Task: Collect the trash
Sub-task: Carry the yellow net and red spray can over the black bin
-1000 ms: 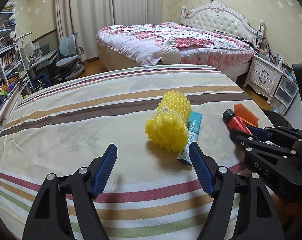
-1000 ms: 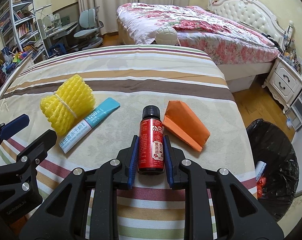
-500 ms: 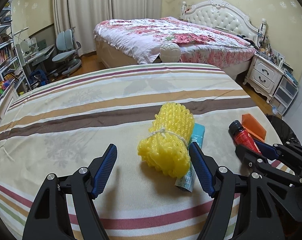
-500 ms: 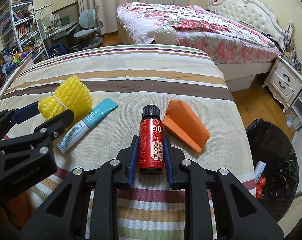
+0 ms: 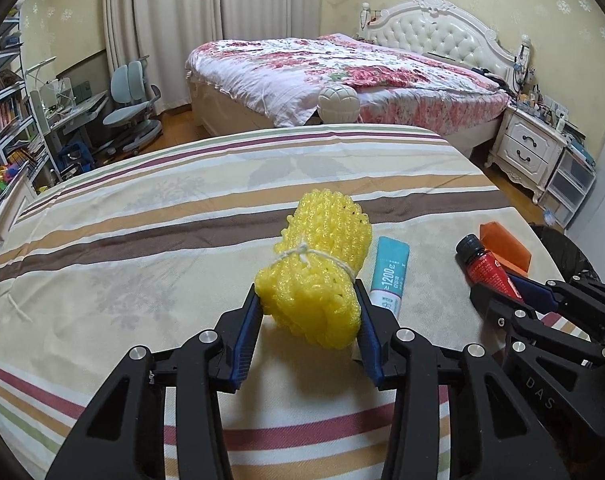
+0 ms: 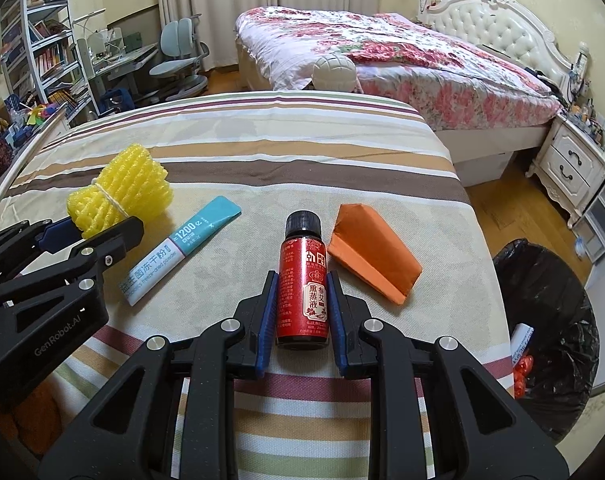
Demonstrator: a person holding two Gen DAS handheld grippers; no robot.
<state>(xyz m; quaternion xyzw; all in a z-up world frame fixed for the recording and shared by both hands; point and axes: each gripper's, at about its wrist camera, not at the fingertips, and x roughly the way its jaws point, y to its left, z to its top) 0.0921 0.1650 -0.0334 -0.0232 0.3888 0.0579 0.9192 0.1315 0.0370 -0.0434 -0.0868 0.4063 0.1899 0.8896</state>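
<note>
Both grippers are engaged on the striped cloth point(image 6: 286, 148), each with one piece of trash between its fingers. The left gripper point(image 5: 308, 312) is closed around the near end of the yellow foam net point(image 5: 316, 276), whose long axis runs away from the fingers, roughly in line with them; the blue pads are seen pressing into the foam on both sides. The right gripper point(image 6: 302, 308) is clamped on the lower body of the red bottle point(image 6: 302, 292), which lies flat with its black cap pointing away, so its axis is likewise in line with the fingers.

The bin bag point(image 6: 550, 320) is seen below the cloth's right edge, on the right gripper's side, so the bottle is judged to have the shorter path and the net must be carried across. A teal sachet point(image 6: 182, 248) lies between the two held items, touching the net's side in the left view, and an orange wedge point(image 6: 370, 248) lies just right of the bottle; both are left ungripped.
</note>
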